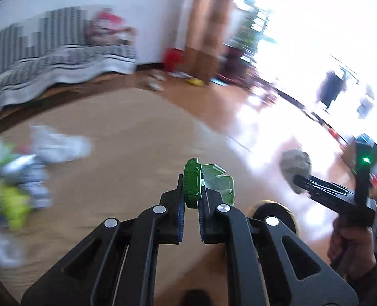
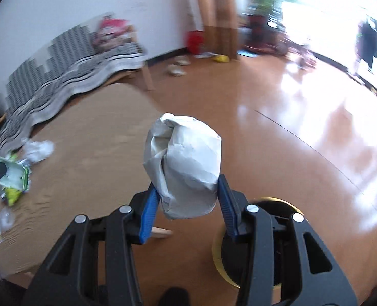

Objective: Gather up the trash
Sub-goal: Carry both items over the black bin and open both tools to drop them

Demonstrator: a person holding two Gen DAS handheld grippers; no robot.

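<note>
Right wrist: upright paper wad [image 2: 184, 168] between fingers [image 2: 148, 209].

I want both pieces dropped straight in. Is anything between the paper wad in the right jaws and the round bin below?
Nothing visible. The paper wad hangs in the right gripper over bare floor; the gold-rimmed bin sits just below and to the right, its mouth partly hidden by the gripper itself.

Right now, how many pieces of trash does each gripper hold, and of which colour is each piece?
Green: 1, the crushed green package clamped in the left gripper.
Grey: 1, the crumpled grey paper ball clamped in the right gripper.
Total held: 2.
More litter lies on the table, too blurred to count.
</note>
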